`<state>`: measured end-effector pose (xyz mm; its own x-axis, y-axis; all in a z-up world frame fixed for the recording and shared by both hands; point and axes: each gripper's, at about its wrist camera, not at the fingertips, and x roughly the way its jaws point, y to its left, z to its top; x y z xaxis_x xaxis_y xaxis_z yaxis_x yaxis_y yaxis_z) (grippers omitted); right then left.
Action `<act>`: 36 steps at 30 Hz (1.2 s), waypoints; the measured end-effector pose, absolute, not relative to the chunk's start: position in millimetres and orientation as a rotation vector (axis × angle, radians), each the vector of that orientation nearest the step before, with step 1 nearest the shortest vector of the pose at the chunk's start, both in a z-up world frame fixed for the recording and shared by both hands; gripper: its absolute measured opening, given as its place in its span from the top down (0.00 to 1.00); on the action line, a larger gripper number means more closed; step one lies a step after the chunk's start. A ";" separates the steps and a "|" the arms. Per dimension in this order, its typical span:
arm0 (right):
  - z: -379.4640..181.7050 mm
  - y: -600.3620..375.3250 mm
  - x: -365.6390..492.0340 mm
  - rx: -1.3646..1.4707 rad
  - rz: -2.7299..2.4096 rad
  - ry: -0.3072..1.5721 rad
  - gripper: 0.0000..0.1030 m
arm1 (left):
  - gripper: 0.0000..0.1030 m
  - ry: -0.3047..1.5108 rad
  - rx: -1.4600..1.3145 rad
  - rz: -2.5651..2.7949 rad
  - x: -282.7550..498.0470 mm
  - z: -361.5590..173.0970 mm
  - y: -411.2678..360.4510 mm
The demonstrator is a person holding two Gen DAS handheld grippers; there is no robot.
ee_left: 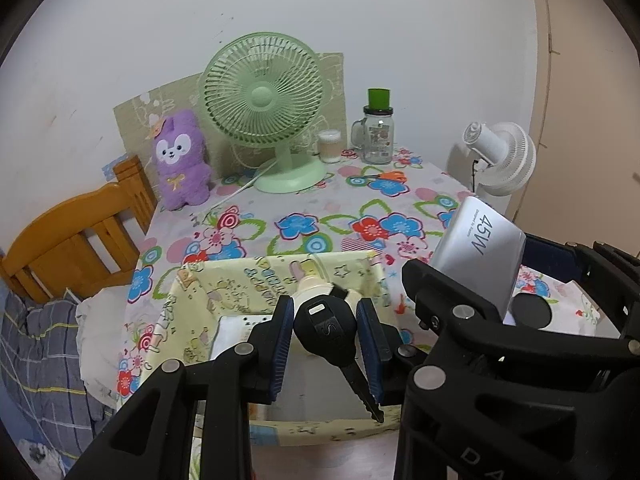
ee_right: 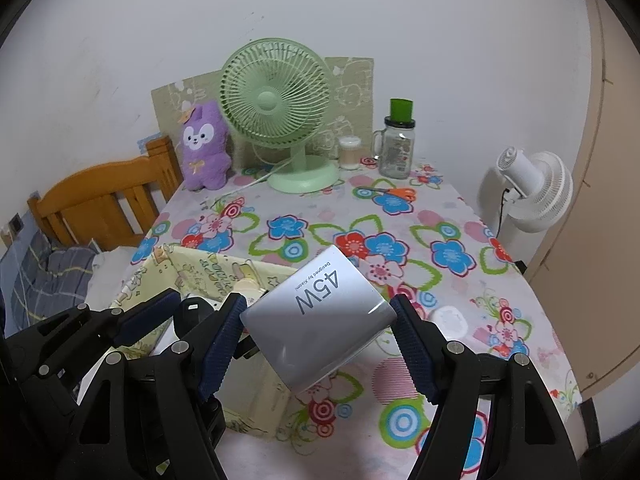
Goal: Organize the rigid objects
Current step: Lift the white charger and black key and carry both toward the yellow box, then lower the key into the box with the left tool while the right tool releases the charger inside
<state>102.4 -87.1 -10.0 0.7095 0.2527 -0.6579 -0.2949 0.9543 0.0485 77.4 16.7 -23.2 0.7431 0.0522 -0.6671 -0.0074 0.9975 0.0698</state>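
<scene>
My left gripper [ee_left: 325,310] is shut on a black key [ee_left: 326,330], whose blade points down to the right over the yellow fabric box [ee_left: 224,280]. In the left wrist view my right gripper [ee_left: 508,280] sits just right of it. That right gripper [ee_right: 318,308] is shut on a silver block marked 45W [ee_right: 320,320], held tilted above the box's right wall [ee_right: 208,266]. The key's head [ee_right: 191,314] also shows at the left of the right wrist view. Inside the box lie a cream item [ee_left: 310,282] and a white item [ee_left: 240,328].
On the flowered tablecloth [ee_right: 360,240] stand a green fan [ee_right: 276,112], a purple plush [ee_right: 204,148], a glass jar with a green lid [ee_right: 398,144], a small cup [ee_right: 350,152] and orange scissors [ee_right: 396,192]. A white round lid [ee_right: 450,320] lies near the front right. A white fan [ee_right: 532,188] stands off the table's right edge, and a wooden headboard [ee_right: 100,200] is at the left.
</scene>
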 end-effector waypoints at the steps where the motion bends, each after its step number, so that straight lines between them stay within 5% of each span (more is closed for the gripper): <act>1: -10.9 -84.2 103.1 -0.062 0.309 0.724 0.27 | 0.69 0.735 0.064 0.036 77.8 -23.6 19.0; 36: -63.8 -4.4 127.2 -0.124 0.429 0.883 0.27 | 0.68 0.877 -0.002 0.134 97.8 -81.4 100.1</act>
<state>127.2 -4.4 -63.8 0.5561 0.3114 -0.7706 -0.4125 0.9083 0.0694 97.8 100.1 -81.4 0.6319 0.1161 -0.7663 -0.1180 0.9916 0.0528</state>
